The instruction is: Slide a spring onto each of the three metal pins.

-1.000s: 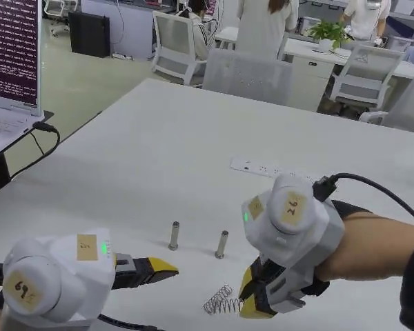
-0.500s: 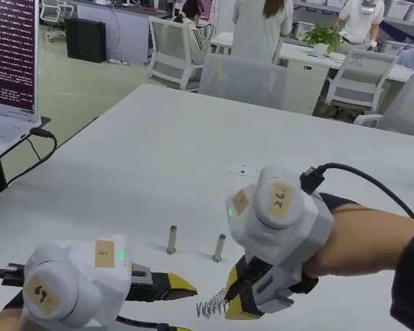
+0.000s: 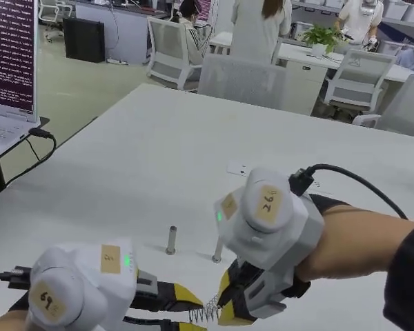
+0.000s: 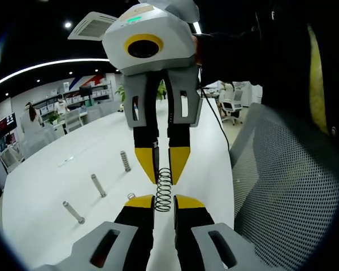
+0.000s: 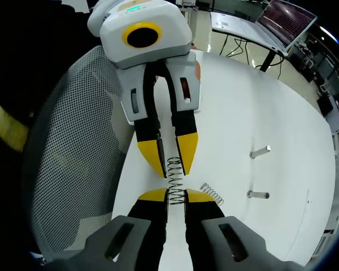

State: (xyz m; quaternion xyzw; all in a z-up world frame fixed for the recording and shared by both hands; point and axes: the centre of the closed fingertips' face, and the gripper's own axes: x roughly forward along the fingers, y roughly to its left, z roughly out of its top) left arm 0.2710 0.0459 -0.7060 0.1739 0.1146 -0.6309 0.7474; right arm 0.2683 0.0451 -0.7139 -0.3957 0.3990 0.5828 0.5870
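Observation:
A small steel spring (image 3: 207, 310) hangs between my two grippers near the table's front edge. My right gripper (image 3: 225, 312) is shut on one end of it and my left gripper (image 3: 192, 312) is shut on the other end. In the left gripper view the spring (image 4: 164, 189) runs from my left gripper (image 4: 164, 202) up to the right gripper (image 4: 164, 165). Three upright metal pins (image 4: 125, 161) (image 4: 98, 184) (image 4: 73, 212) stand bare on the white table. A second spring (image 5: 212, 192) lies loose on the table beside my right gripper (image 5: 176, 196).
An open laptop (image 3: 7, 55) sits on a stand at the far left with a cable hanging down. A white power strip (image 3: 236, 167) lies beyond the pins. Office chairs (image 3: 245, 79) and people stand behind the table. A mesh chair (image 4: 282, 186) is close behind me.
My left gripper has moved right to the spring and now holds its free end. My right gripper has carried the spring a little left towards it.

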